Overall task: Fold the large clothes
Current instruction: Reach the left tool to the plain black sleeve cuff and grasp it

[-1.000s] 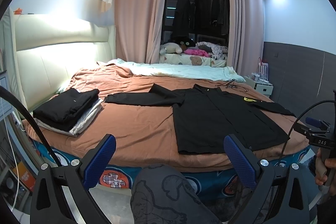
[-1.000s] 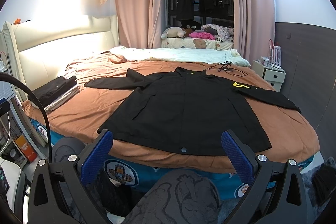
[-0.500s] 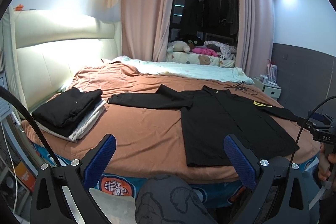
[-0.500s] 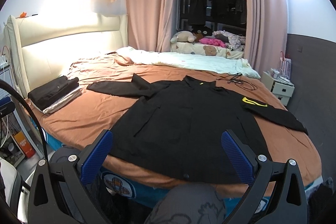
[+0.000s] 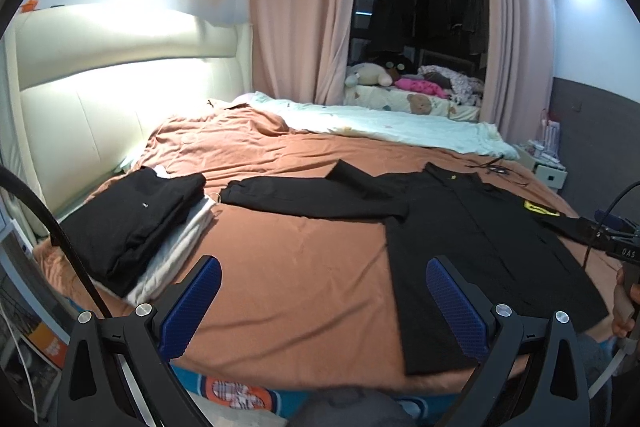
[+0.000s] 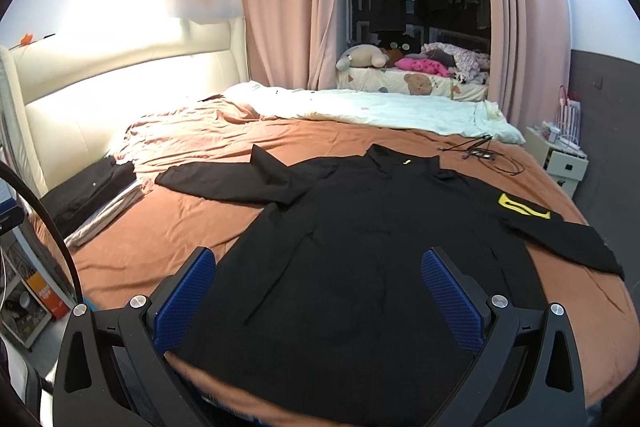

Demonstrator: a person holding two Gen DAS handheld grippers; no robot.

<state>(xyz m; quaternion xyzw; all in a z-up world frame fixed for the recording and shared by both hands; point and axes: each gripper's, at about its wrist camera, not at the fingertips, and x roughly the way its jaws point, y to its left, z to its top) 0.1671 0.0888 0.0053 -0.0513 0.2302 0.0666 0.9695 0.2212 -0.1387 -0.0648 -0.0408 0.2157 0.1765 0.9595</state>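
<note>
Both claws nearer black jacket (image 6: 360, 247), still open

Both views look from the near edge of the bed (image 5: 304, 267) across it toward the curtains (image 5: 296, 7), each framed below by its own open blue fingers (image 5: 192, 303). The left wrist view stands further left, near the folded pile (image 5: 132, 227), with the shirt (image 5: 480, 247) to its right. The right wrist view looks straight over the shirt (image 6: 360, 247); both share pile, shirt and headboard (image 6: 100, 95).
</note>
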